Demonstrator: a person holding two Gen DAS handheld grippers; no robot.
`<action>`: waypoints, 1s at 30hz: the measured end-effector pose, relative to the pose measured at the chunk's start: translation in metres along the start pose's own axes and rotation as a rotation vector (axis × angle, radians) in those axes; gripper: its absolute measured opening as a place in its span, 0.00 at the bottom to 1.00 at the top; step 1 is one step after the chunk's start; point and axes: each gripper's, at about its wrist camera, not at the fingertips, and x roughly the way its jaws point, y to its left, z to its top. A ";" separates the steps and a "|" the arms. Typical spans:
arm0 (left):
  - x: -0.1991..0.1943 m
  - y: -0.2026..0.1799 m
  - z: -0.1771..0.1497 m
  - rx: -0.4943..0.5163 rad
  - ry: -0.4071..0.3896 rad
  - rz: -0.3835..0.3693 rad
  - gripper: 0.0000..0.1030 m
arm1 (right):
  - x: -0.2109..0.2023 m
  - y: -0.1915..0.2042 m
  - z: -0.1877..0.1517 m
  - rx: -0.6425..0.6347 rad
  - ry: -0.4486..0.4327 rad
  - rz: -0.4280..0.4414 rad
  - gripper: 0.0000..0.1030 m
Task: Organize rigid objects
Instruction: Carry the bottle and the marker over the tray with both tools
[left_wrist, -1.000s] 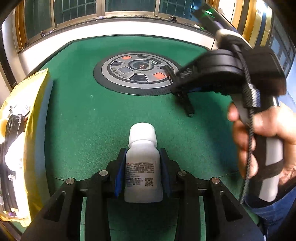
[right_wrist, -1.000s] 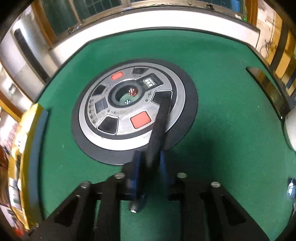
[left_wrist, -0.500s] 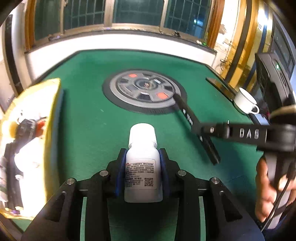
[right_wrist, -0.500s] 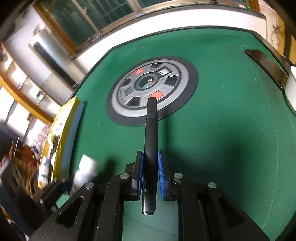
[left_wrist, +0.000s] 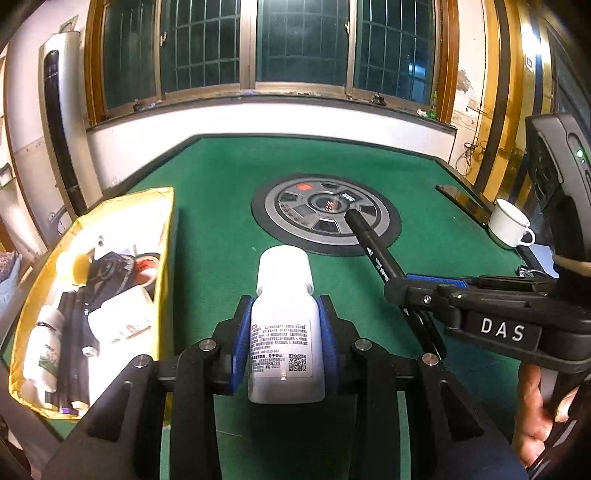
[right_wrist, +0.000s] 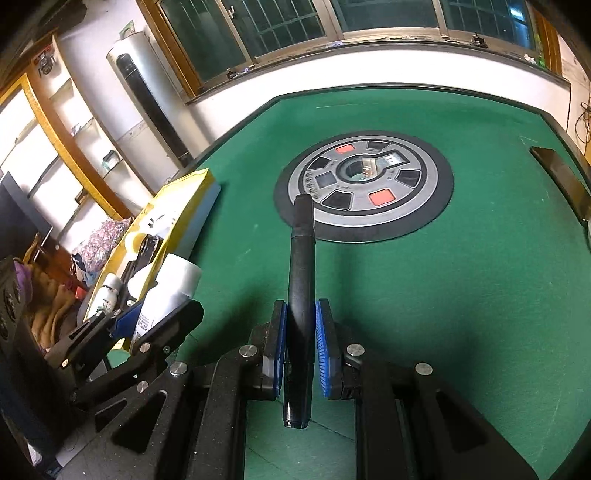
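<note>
Your left tool (left_wrist: 284, 332) holds the white bottle (left_wrist: 284, 325) tight, and your right tool (right_wrist: 300, 343) grips the black marker (right_wrist: 301, 284). The yellow box (left_wrist: 162, 221) sits on the tabletop to your left, nearer the bottle.

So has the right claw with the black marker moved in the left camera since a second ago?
Yes. The right claw, shut on the black marker, has dropped lower and nearer in view, and the marker's tip now lies over the round grey centre console.
</note>
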 end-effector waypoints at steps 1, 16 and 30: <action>-0.002 0.000 0.000 0.007 -0.004 0.007 0.31 | 0.000 0.001 0.000 -0.006 -0.002 0.000 0.13; -0.023 0.008 -0.002 -0.008 -0.062 0.048 0.31 | -0.003 0.022 -0.009 -0.056 -0.033 0.037 0.13; -0.040 0.034 -0.003 -0.052 -0.103 0.083 0.31 | -0.002 0.049 -0.006 -0.049 -0.031 0.099 0.13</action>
